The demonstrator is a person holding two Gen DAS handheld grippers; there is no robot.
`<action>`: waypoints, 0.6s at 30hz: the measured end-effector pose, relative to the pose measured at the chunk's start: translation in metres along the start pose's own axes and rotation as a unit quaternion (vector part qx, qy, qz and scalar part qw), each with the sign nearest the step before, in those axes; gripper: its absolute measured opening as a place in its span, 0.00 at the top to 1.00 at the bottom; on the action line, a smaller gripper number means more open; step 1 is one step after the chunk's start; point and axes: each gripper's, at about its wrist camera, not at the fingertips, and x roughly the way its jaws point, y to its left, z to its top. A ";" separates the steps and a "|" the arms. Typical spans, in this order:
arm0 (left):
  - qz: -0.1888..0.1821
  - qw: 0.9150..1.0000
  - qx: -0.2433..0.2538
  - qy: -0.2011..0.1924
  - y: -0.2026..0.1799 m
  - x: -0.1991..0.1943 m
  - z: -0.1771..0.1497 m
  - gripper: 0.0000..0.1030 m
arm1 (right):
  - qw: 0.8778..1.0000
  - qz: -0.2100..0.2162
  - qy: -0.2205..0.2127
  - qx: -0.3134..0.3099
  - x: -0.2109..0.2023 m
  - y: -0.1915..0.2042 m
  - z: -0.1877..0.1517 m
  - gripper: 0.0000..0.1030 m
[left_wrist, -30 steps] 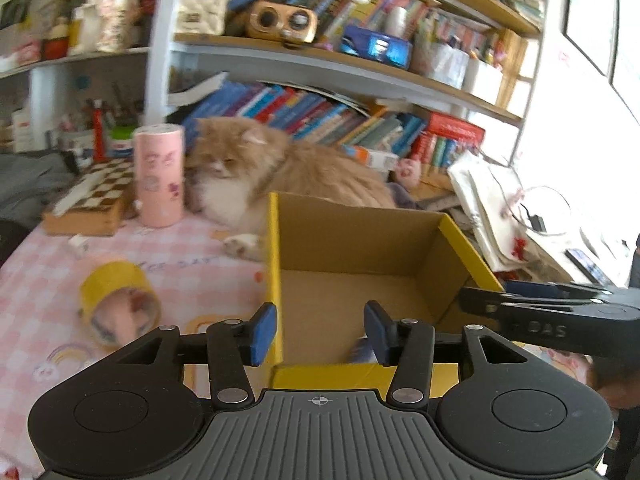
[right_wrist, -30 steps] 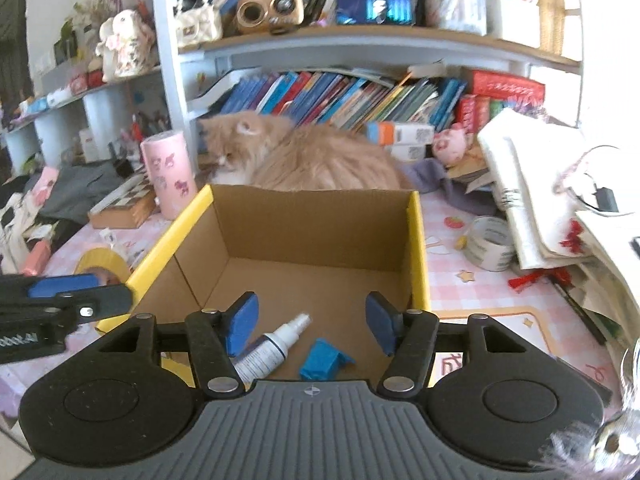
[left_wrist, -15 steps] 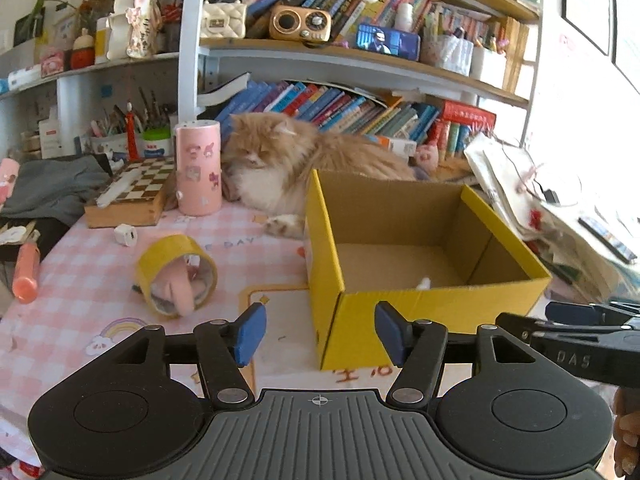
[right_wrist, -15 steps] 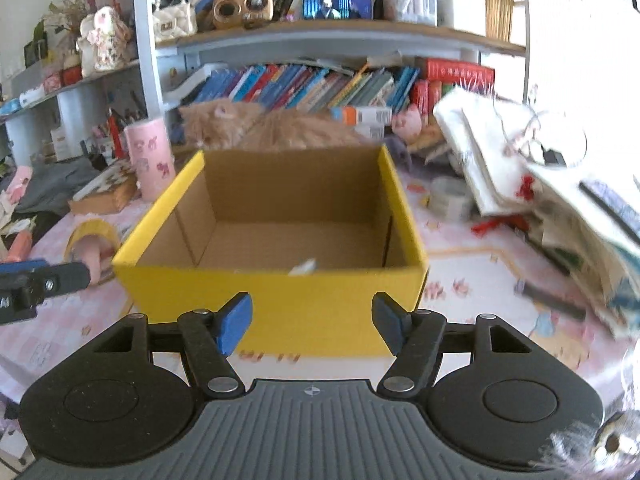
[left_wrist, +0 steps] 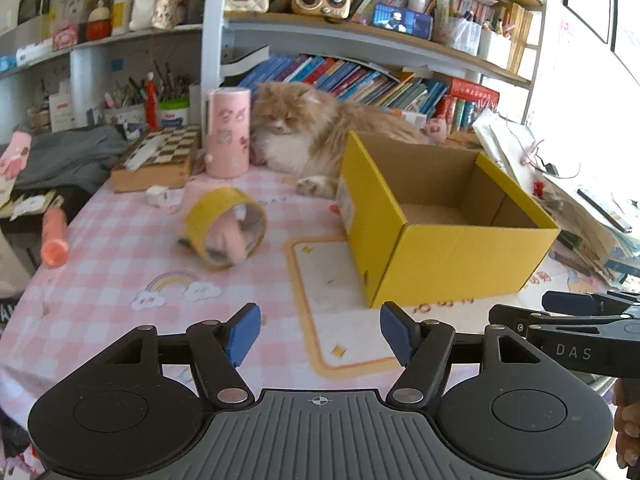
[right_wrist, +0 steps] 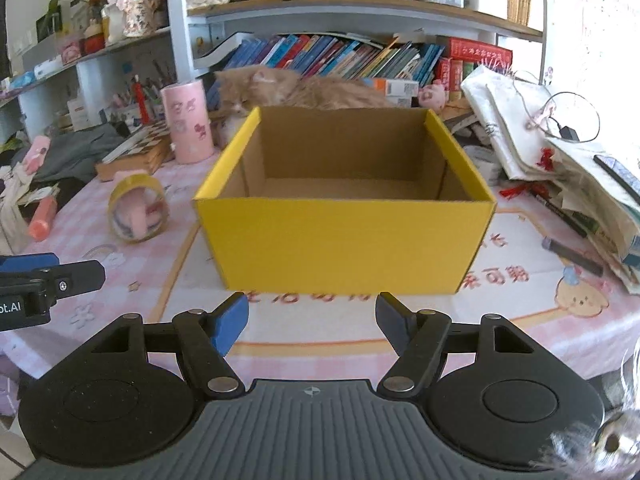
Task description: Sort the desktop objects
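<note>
An open yellow cardboard box (left_wrist: 452, 256) (right_wrist: 344, 248) stands on the pink checked tablecloth; its inside floor is hidden from here. A yellow tape roll (left_wrist: 226, 226) (right_wrist: 138, 208) lies on its side left of the box. An orange tube (left_wrist: 54, 236) (right_wrist: 42, 218) lies at the table's left edge. My left gripper (left_wrist: 320, 334) is open and empty, held back from the box's near left corner. My right gripper (right_wrist: 312, 324) is open and empty, in front of the box's front wall.
A ginger cat (left_wrist: 320, 136) lies behind the box. A pink canister (left_wrist: 228, 132) and a chessboard box (left_wrist: 160, 158) stand at the back left. Bags, papers and pens (right_wrist: 568, 168) pile up at the right. A dark marker (right_wrist: 572, 256) lies right of the box.
Both grippers have drawn back and down from above the box toward the table's near edge. The bottle and blue item inside the box have gone out of sight.
</note>
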 end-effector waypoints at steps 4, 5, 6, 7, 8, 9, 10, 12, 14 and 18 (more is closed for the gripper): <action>0.008 1.000 -0.003 0.012 0.017 -0.010 -0.008 0.33 | 1.000 0.009 0.010 -0.008 -0.004 0.023 -0.007 0.34; 0.010 1.000 -0.004 0.016 0.021 -0.012 -0.010 0.33 | 1.000 0.011 0.013 -0.011 -0.004 0.029 -0.009 0.34; 0.012 1.000 -0.006 0.019 0.027 -0.015 -0.013 0.33 | 1.000 0.013 0.015 -0.013 -0.005 0.035 -0.012 0.34; 0.013 1.000 -0.008 0.022 0.031 -0.018 -0.014 0.33 | 1.000 0.015 0.017 -0.016 -0.006 0.042 -0.014 0.34; 0.014 1.000 -0.010 0.024 0.036 -0.020 -0.016 0.33 | 1.000 0.017 0.018 -0.018 -0.008 0.047 -0.016 0.34; 0.014 0.999 -0.013 0.026 0.040 -0.022 -0.018 0.33 | 0.999 0.018 0.019 -0.020 -0.009 0.052 -0.018 0.34; 0.015 0.999 -0.015 0.028 0.044 -0.025 -0.020 0.33 | 0.999 0.020 0.020 -0.022 -0.010 0.057 -0.019 0.33; 0.017 0.999 -0.020 0.033 0.052 -0.029 -0.024 0.33 | 0.999 0.022 0.022 -0.024 -0.012 0.066 -0.022 0.33; 0.016 0.999 -0.023 0.037 0.058 -0.032 -0.026 0.33 | 0.999 0.024 0.026 -0.026 -0.013 0.073 -0.025 0.33; 0.013 0.999 -0.021 0.041 0.065 -0.038 -0.030 0.33 | 0.999 0.024 0.030 -0.027 -0.016 0.084 -0.032 0.33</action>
